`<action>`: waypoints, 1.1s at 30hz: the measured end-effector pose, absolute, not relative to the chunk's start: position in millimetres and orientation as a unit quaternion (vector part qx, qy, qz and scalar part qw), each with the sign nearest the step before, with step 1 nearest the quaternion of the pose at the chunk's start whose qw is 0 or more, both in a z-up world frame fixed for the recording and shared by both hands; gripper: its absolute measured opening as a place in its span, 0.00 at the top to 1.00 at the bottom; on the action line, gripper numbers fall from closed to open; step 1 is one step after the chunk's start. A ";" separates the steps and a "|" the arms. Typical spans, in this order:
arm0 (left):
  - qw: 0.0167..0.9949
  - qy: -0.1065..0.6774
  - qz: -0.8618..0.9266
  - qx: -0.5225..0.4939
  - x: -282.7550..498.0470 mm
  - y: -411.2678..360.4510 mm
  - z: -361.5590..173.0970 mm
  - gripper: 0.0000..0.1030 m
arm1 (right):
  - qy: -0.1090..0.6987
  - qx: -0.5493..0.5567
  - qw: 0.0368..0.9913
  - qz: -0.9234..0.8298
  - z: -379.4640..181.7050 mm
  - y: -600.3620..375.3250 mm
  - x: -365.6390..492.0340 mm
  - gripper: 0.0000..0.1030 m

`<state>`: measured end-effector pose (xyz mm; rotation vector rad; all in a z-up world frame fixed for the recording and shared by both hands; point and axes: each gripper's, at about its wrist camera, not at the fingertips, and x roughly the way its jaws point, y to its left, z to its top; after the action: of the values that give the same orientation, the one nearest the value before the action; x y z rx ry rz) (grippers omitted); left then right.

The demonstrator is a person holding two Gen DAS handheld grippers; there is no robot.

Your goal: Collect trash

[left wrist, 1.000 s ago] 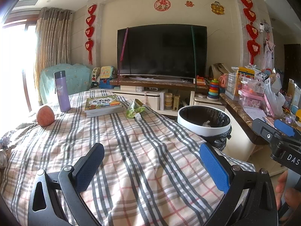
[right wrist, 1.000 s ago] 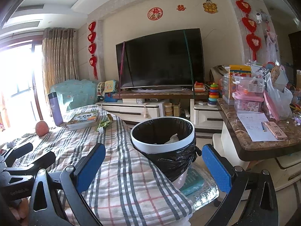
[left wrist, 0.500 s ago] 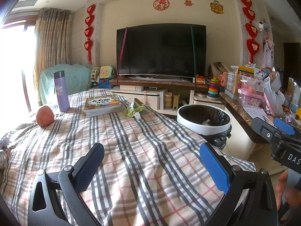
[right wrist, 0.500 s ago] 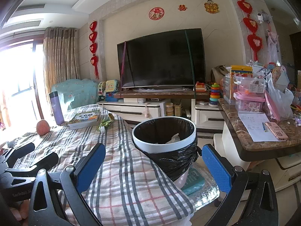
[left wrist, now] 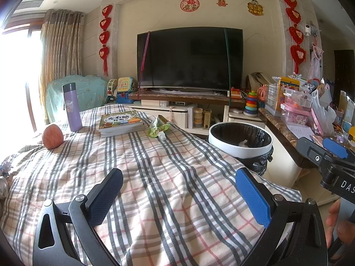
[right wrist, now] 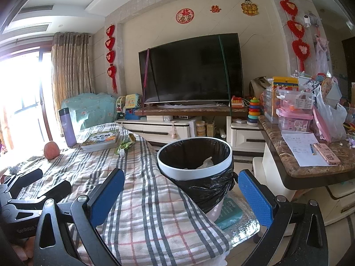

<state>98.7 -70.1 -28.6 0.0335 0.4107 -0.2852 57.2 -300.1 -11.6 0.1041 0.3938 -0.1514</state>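
Both the left gripper [left wrist: 179, 196] and right gripper [right wrist: 180, 194] hung spread and empty; reach step pending, next needing the green wrapper [left wrist: 158, 126] beside the book stack [left wrist: 121, 123] grasped.

Wrapper [left wrist: 158, 126] right of books [left wrist: 119, 122] (bin [left wrist: 240, 154] beside table [left wrist: 155, 177]).

The white letters "DAS" are read on the black body of the right gripper [left wrist: 332, 168], cut off at the picture's edge. Raised lettering beginning "GenRobot" is made out faintly on the left gripper [right wrist: 37, 182]. The Chinese title on the book [left wrist: 119, 120] is too blurred to be read.
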 end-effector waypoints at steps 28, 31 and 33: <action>0.967 0.210 -0.146 0.018 105.0 -71.9 -35.8 0.01 | 0.205 0.053 0.975 -0.068 -17.7 -296.7 61.7 0.00; 0.966 0.212 -0.147 0.018 107.7 -71.6 -36.0 0.01 | 0.208 0.055 0.974 -0.066 -18.2 -298.6 62.8 0.00; 0.966 0.212 -0.148 0.016 107.7 -71.4 -36.3 0.01 | 0.209 0.056 0.974 -0.066 -18.6 -298.9 63.6 0.00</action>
<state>107.7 -71.4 -36.3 0.0333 0.4298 -0.2986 63.6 -298.9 -18.6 0.1133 0.4214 -0.1332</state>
